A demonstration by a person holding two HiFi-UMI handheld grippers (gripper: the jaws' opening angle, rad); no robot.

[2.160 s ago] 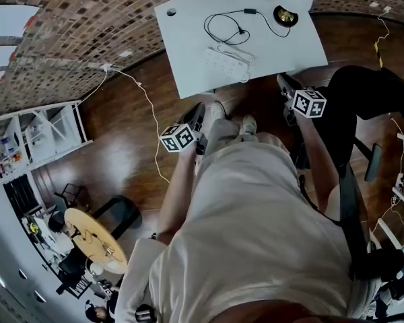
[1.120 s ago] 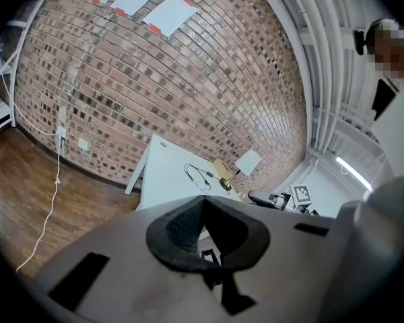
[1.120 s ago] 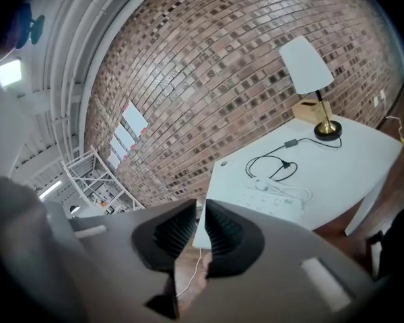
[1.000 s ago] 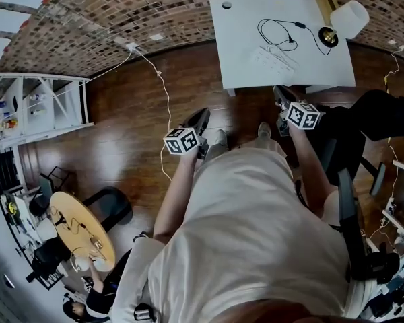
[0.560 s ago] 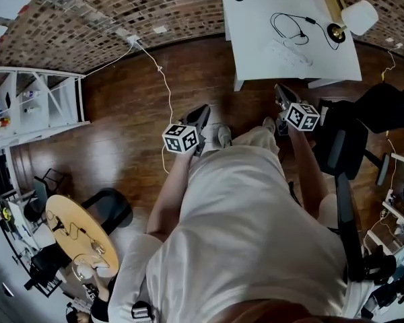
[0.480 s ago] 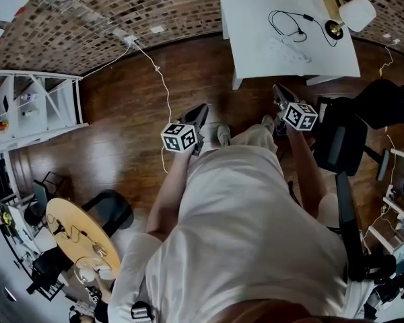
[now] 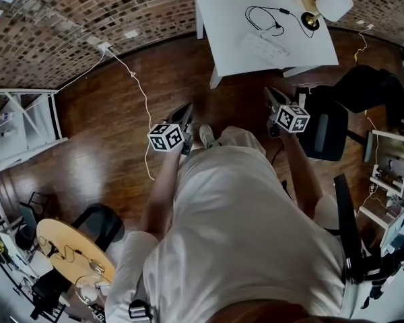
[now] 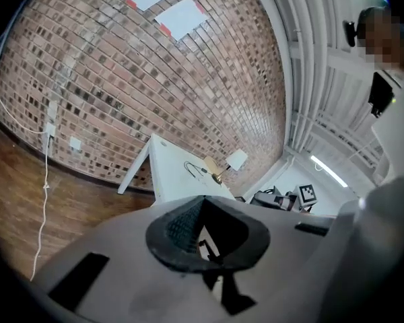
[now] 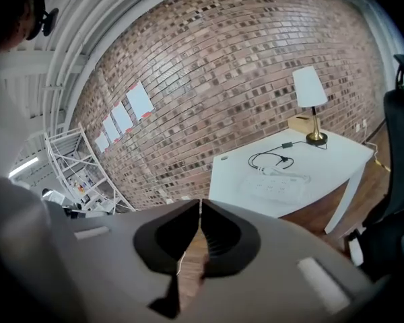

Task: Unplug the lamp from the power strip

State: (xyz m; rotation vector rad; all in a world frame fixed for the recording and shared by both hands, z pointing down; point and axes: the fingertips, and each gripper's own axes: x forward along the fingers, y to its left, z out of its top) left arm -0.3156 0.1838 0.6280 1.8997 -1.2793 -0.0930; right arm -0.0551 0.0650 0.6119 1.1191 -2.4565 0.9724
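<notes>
The lamp (image 7: 326, 7) is standing on the far right corner of the white table (image 7: 222, 39), its pale shade sitting above a brass base. Its black cord (image 7: 259, 17) is looping leftward across the tabletop and ending close to the white power strip (image 7: 264, 46), which is lying flat just nearer to us than the loop. We cannot tell whether the plug is seated in it. In the right gripper view the lamp (image 9: 308, 93), cord (image 9: 273, 159) and power strip (image 9: 276, 180) are lining up from far to near on the table (image 9: 232, 184).

We are holding the right gripper (image 7: 268, 91) near the table's near edge, over the floor and well apart from the strip. Its jaws are clenched together on nothing, as the right gripper (image 9: 200, 214) shows in its own view. We are carrying the left gripper (image 7: 188, 108) farther left, beyond the table's left edge and also over the floor. The left gripper (image 8: 203, 210) is likewise clenched and empty, and its view is catching the lamp (image 8: 234, 160) and table (image 8: 163, 173) far ahead.

A black chair (image 7: 326, 126) is sitting just right of the right gripper. A white cable (image 7: 140, 93) is trailing across the wooden floor (image 7: 108, 147) from the brick wall (image 7: 87, 12). A white rack (image 7: 20, 123) is standing at the left, and a round yellow table (image 7: 60, 244) is sitting at the near left.
</notes>
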